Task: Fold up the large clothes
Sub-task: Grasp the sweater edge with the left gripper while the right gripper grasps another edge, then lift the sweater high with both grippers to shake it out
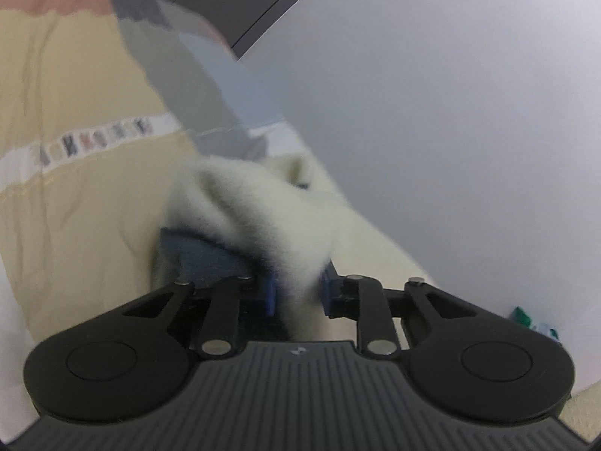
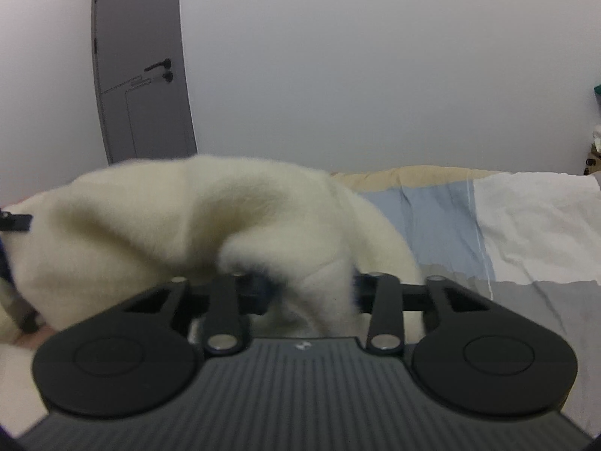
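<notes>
both in: left claw (image 1: 298, 295) and right claw (image 2: 311, 295) each pinch the fluffy cream garment (image 2: 210, 221), bunched above the bed (image 2: 526, 225). no neat fold showing, most work left.

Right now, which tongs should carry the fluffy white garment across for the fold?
Probably the right tongs: they grip a big bunch of the white garment over open bedding. The left tongs pinch less.

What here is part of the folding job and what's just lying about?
Job: fleece, left gripper, right gripper, both clamped on it.
Lying about: bedspread, door, clutter at the room's edge.
</notes>
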Motion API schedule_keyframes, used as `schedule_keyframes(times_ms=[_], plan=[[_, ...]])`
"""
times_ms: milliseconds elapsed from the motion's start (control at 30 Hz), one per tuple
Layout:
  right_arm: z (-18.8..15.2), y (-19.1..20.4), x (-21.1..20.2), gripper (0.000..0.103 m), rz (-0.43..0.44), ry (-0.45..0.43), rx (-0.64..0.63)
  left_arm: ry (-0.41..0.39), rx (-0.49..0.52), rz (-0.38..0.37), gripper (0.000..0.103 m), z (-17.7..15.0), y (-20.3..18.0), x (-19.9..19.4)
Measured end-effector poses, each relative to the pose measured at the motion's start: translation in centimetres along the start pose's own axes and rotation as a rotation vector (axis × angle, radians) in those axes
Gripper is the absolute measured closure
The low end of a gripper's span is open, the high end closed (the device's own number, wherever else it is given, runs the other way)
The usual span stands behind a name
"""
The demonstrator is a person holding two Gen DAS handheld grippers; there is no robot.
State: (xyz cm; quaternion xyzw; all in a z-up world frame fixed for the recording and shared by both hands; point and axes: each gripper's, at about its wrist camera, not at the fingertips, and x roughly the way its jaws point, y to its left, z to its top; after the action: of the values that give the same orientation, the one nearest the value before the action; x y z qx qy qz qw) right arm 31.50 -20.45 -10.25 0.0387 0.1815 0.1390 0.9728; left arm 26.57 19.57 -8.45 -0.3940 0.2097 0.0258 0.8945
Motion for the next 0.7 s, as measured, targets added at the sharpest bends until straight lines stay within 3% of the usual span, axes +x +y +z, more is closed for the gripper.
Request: schedule_keyframes(times_ms=[400, 700], plan=[[3.9, -0.7, -10.0, 0.074, -0.064, -0.126, -0.001, -0.067, 0.034, -0.150, 0.085, -1.1, -3.5, -9.2], [5.6, -0.5, -23.0, 0.081, -0.107, -0.321, -0.087, -0.100, 0.141, -0.278, 0.086, -2.7, -8.2, -19.0]])
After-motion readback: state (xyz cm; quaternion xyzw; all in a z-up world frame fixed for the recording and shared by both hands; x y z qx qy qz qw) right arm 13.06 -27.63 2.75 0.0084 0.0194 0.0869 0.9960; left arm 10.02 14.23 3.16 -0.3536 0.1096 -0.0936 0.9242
